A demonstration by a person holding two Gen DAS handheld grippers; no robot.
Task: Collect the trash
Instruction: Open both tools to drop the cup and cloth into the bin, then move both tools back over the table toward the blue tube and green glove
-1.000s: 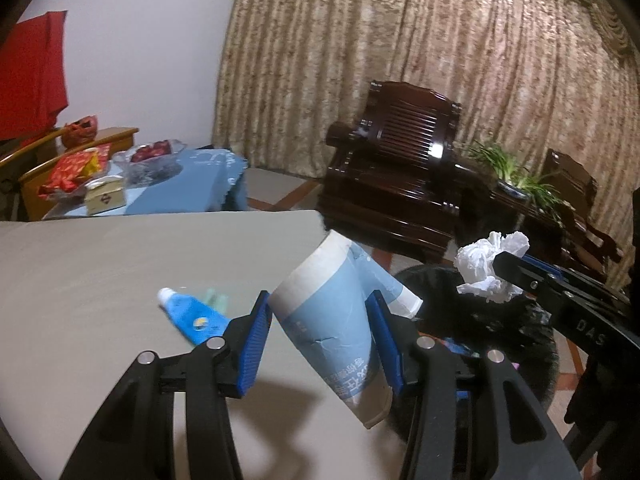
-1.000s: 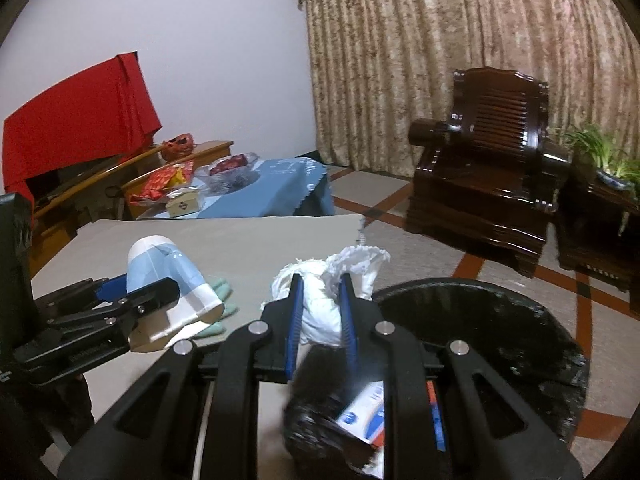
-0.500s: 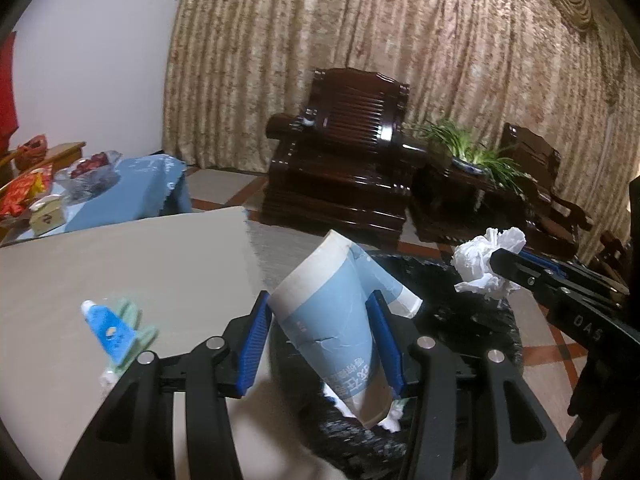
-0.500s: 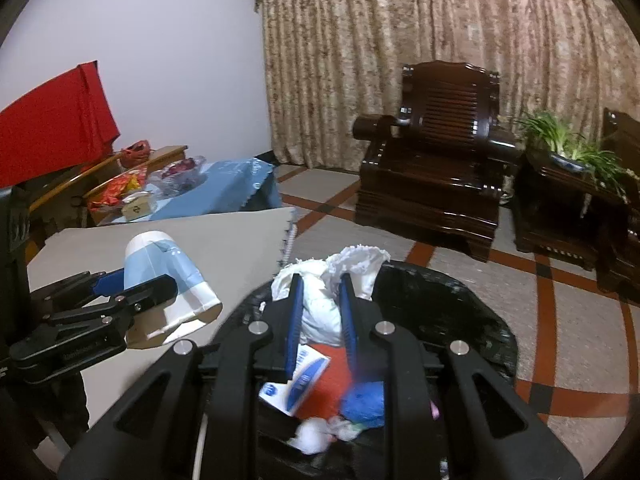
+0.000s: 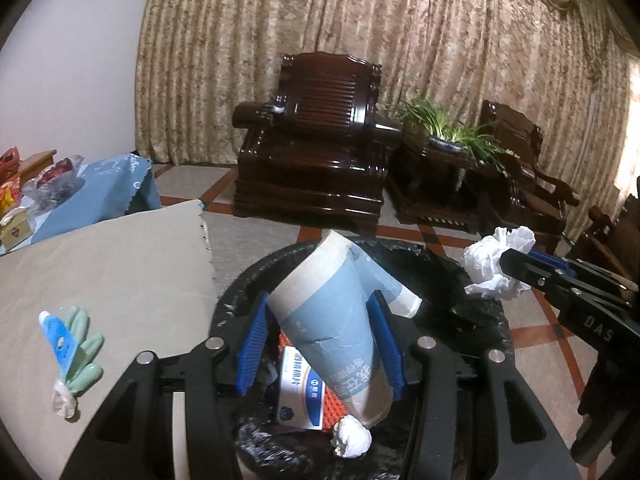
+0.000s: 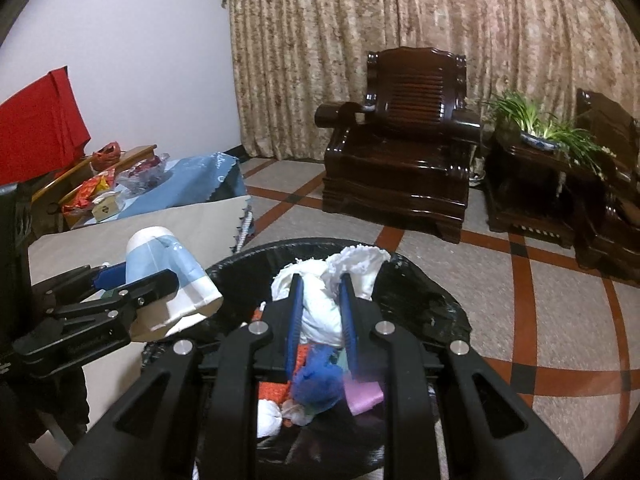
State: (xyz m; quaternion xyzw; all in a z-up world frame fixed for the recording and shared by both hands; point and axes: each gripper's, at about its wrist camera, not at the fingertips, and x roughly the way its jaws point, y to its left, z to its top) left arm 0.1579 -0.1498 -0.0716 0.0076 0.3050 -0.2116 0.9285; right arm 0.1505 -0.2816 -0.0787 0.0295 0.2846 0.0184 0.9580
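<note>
- Left gripper (image 5: pixel 320 340): clamped on a crushed blue paper cup (image 5: pixel 336 320), held above the black-lined bin (image 5: pixel 472 312).
- Right gripper (image 6: pixel 320 320): pinched a white tissue wad (image 6: pixel 324 292) over the same bin.

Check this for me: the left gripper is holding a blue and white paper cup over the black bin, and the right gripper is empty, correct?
Not quite. The right gripper is not empty: in the right wrist view its blue pads are shut on a crumpled white tissue. The rest stands: the left gripper holds the blue and white paper cup over the black bin.
</note>
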